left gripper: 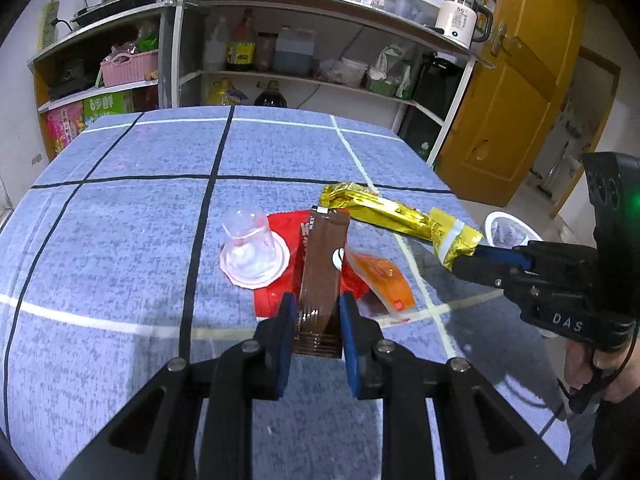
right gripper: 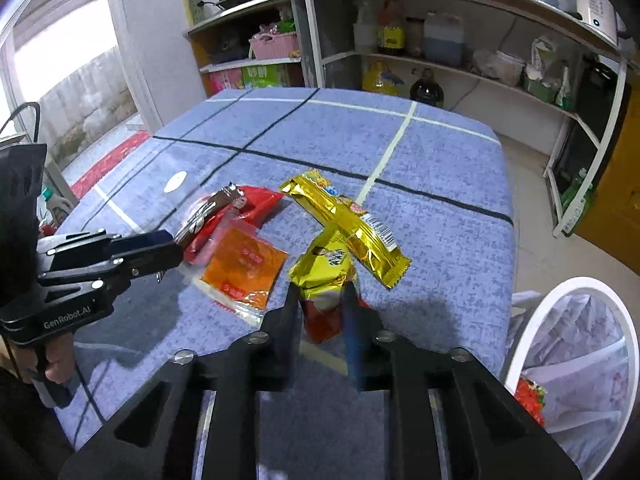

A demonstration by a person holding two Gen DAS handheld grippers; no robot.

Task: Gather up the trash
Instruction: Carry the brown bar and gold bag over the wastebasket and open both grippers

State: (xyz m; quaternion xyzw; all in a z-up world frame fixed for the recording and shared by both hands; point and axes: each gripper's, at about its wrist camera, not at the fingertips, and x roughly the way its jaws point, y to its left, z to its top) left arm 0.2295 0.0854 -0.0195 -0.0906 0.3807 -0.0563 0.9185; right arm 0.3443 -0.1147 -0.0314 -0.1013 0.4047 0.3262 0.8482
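Note:
My left gripper [left gripper: 317,312] is shut on a brown stick wrapper [left gripper: 323,268], held above the blue checked tablecloth [left gripper: 140,216]. Under it lie a red wrapper [left gripper: 284,248], a clear plastic cup [left gripper: 254,246] on its side and an orange sauce packet [left gripper: 384,280]. My right gripper [right gripper: 322,300] is shut on a crumpled gold wrapper [right gripper: 324,266] near the table's right edge. A long gold wrapper [right gripper: 348,220] lies just beyond it. The orange packet [right gripper: 244,270] lies to its left. The left gripper [right gripper: 160,248] with the brown wrapper [right gripper: 208,210] shows at the left.
A white bin lined with a bag [right gripper: 576,364] stands off the table's right edge, with a red wrapper inside. It also shows in the left wrist view [left gripper: 512,232]. Shelves of bottles and boxes [left gripper: 256,52] stand behind the table. A yellow door [left gripper: 516,92] is at the right.

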